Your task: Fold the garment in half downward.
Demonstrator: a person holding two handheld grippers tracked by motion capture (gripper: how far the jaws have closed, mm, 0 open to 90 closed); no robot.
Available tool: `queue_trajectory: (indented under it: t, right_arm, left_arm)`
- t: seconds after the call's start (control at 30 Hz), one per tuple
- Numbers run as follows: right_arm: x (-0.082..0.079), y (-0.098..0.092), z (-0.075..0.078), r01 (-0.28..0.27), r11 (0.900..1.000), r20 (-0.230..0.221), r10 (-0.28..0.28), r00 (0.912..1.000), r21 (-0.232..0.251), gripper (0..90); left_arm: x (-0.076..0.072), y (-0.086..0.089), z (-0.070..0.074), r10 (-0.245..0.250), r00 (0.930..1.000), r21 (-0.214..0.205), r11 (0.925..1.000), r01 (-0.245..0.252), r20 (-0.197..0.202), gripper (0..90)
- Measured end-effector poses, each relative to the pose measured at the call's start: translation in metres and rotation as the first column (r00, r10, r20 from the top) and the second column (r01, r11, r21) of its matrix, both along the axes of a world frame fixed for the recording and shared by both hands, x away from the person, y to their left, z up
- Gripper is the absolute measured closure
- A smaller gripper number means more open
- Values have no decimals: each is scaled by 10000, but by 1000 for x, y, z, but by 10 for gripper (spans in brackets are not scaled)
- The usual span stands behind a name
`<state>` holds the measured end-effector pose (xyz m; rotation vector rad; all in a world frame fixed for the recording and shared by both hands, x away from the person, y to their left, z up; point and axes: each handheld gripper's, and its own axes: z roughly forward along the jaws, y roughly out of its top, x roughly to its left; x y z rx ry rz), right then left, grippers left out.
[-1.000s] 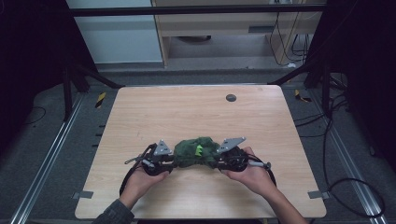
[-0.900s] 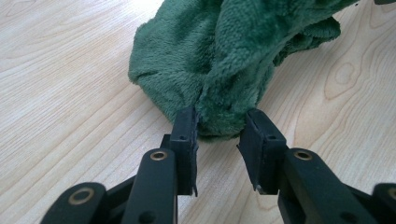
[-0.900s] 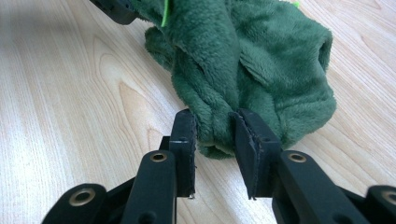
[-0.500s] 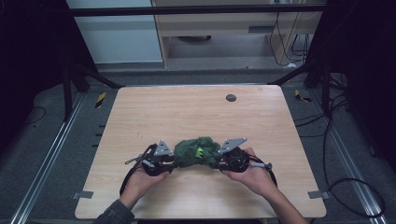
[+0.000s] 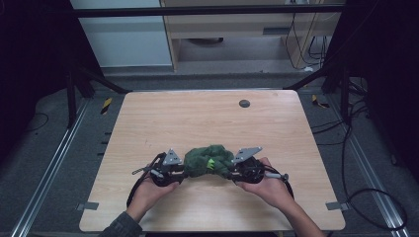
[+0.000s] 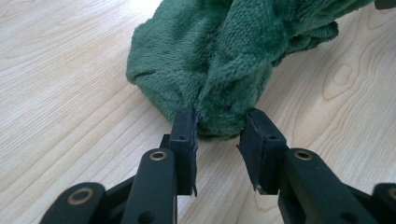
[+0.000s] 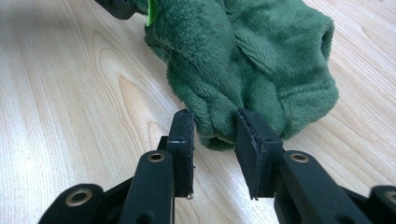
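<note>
Cloth (image 5: pixel 208 160) dark green, fleecy, bunched, bright green tag (image 5: pixel 209 164).

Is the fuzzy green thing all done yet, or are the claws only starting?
Looks like an early step. Done: each claw has pinched one end of the green fleece cloth, the left claw and the right claw. In hand: the cloth sits bunched up between them on the wooden table. Left, probably: spreading it out or folding it; it is flat nowhere yet.

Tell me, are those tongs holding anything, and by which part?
Yes: both hold the green fleece cloth. The left tongs pinch a bunched fold at one end, the right tongs a fold at the other.
</note>
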<state>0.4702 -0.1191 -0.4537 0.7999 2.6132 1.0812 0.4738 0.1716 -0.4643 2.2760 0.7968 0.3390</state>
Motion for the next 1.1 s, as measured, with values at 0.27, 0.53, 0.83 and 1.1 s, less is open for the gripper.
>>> queue_trajectory:
  t: [0.27, 0.53, 0.83, 1.1]
  right_arm:
    - [-1, -1, -2, 60, 10000, -24, -60, 10000, 14, 662]
    - [-2, -3, -4, 72, 10000, -47, -72, 10000, -19, 658]
    - [-3, -3, -5, 97, 10000, -127, -97, 9999, 15, 632]
    - [-3, -5, -5, 144, 9999, -117, -143, 9998, 15, 601]
  left_arm:
    - [-1, 0, -2, 38, 10000, -64, 10000, -39, -15, 664]
    - [-1, -1, -3, 20, 10000, -28, 10000, -20, -15, 661]
    - [-1, 1, -4, 90, 10000, -28, 10000, -90, 22, 649]
    - [-1, 1, -4, 157, 9998, -18, 9999, -157, 131, 614]
